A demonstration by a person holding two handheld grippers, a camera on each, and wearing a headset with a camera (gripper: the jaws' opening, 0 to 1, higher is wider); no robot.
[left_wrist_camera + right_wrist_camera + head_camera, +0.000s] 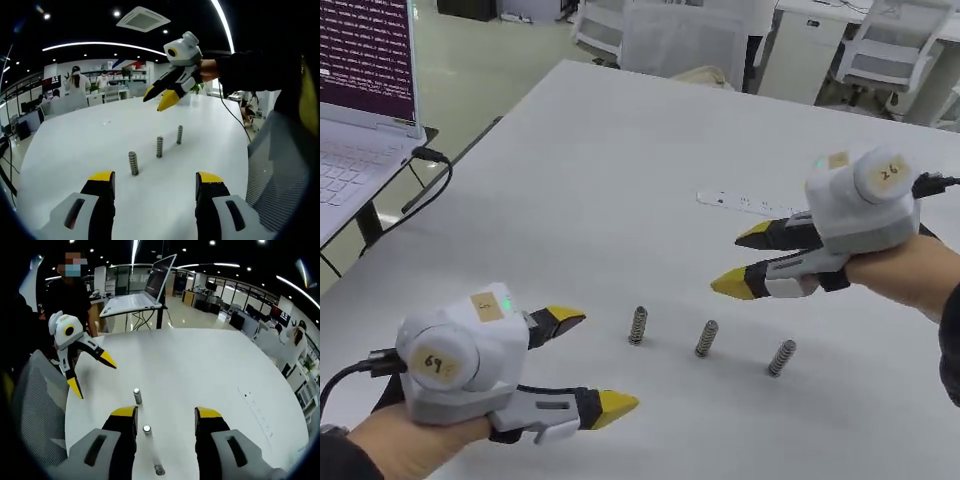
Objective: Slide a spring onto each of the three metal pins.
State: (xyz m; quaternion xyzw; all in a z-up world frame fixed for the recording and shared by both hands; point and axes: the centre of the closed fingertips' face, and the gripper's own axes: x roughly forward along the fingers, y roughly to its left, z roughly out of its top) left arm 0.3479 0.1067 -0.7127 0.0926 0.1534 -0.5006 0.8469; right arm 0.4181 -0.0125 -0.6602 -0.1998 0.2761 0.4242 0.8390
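Observation:
Three coil springs stand upright in a row on the white table (600, 180): left (638, 325), middle (707, 338), right (781, 357). Seen along the row in the right gripper view, each shows a metal top, the farthest (137, 395), the middle one (147, 430) and the nearest (159, 470). My left gripper (590, 360) is open, low at the front left, a short way from the left spring (133, 163). My right gripper (742, 260) is open and hovers above and behind the row, also seen in the left gripper view (156, 101). Neither gripper holds anything.
An open laptop (360, 90) sits on a side stand at the far left, with a black cable (430, 190) hanging by the table's left edge. A white strip (745, 203) lies behind the springs. Office chairs (880, 50) stand beyond the far edge.

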